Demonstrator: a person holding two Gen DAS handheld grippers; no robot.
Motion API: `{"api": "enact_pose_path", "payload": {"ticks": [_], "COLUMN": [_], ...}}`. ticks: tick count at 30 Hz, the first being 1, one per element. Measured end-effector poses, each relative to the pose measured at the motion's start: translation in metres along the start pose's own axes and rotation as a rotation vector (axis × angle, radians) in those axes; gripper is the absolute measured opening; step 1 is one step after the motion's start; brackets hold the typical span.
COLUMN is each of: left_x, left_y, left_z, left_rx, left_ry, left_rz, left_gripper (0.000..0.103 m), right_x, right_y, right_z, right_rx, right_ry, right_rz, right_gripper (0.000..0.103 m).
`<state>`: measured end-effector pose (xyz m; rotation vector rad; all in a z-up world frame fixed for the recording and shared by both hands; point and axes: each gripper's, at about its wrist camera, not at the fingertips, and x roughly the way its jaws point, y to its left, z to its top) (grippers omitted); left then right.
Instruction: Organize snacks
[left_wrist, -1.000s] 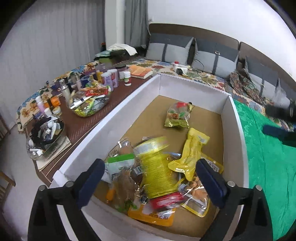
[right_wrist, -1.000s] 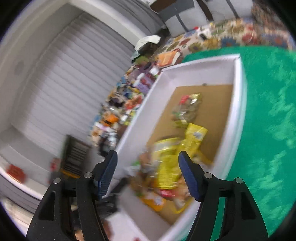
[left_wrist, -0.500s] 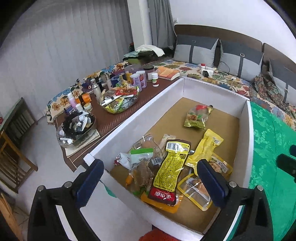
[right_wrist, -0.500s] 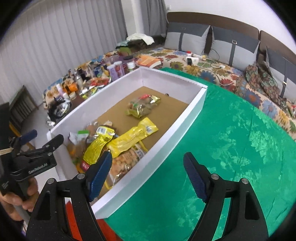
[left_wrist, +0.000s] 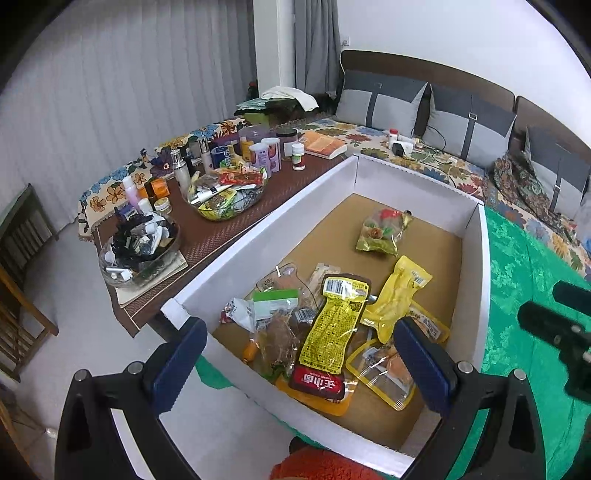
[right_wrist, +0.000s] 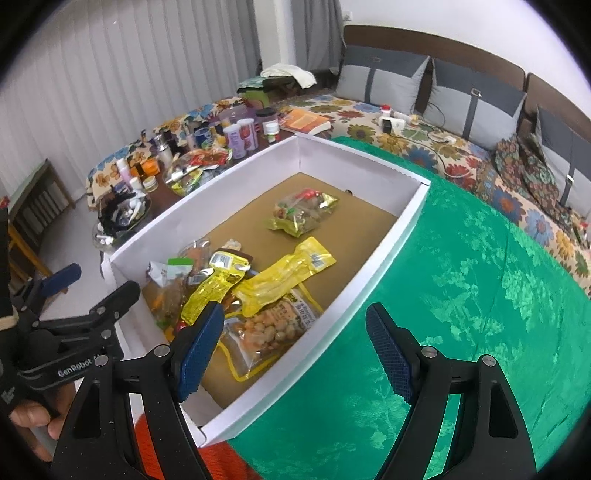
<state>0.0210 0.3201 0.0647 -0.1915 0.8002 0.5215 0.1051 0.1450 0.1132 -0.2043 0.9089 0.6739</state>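
Fingers of both left gripper (left_wrist: 297, 362) and right gripper (right_wrist: 295, 349) spread wide, empty, hovering over box (right_wrist: 373, 273) with snacks (left_wrist: 332, 325) heaped at its near end; probably sorting, needing a pick.

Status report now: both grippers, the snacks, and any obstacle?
Left gripper open, above the near pile. Right gripper open, empty, above box edge. Snack packets heaped at near end of white box; green pouch lies apart. No obstacle visible.

Both grippers (left_wrist: 299, 365) (right_wrist: 295, 354) farther back now
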Motion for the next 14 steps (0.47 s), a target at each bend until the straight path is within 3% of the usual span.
{"api": "enact_pose_path", "payload": {"ticks": [5,10,14], "left_x": [-0.001,0.002,0.004], "left_y": [0.003,0.010,0.008], "left_z": [0.001,-0.002,0.000], "left_rx": [0.014,-0.031,-0.024], "left_ry": [-0.009,0.004,-0.005], "left_rz": [0.005,-0.060,-0.055], "left_gripper": [0.100,0.103,0.103], "right_x": [0.005,0.010,0.017], "right_y": [0.013,0.021,0.027], "right_z": [0.002,0.000,0.000], "right_rx": [-0.037,-0.044,-0.063], "right_ry": [0.013,0.026,0.045], "right_rz": [-0.004,-0.001,0.002], "right_gripper": [0.082,0.082,0.082]}}
